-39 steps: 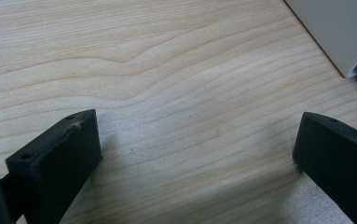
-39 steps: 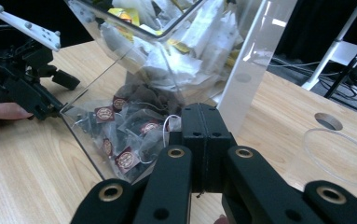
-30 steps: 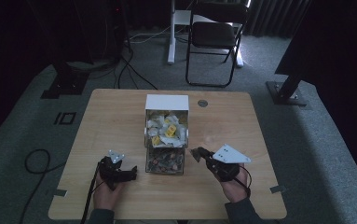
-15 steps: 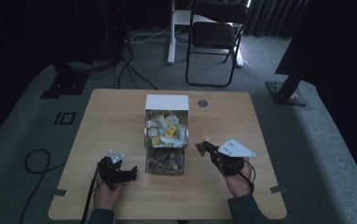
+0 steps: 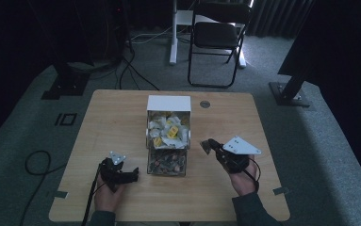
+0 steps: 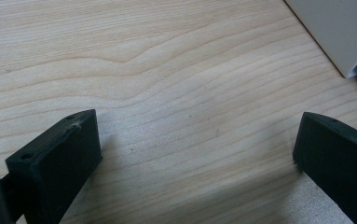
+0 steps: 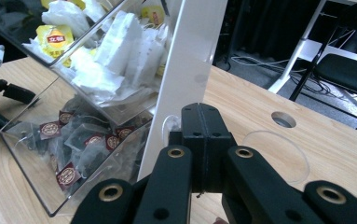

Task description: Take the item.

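A clear two-tier box (image 5: 168,141) with white walls stands mid-table. Its upper bin holds white and yellow tea bags (image 7: 120,51); the lower bin holds dark bags with red labels (image 7: 80,154). My right gripper (image 5: 209,145) hovers just right of the box with its grey plate on top. In the right gripper view the right gripper (image 7: 204,114) is shut on nothing, its tip near the white side wall (image 7: 190,60). My left gripper (image 5: 132,175) rests on the table left of the box's front. In its own view the left gripper (image 6: 197,135) stands wide open over bare wood.
A round cable hole (image 5: 204,104) sits in the table (image 5: 112,117) behind the box. A faint clear disc (image 7: 278,154) lies on the wood to the box's right. A folding chair (image 5: 216,37) and cables are on the floor beyond the far edge.
My right gripper has drifted a little to the right and away from me beside the box. The left gripper has stayed put.
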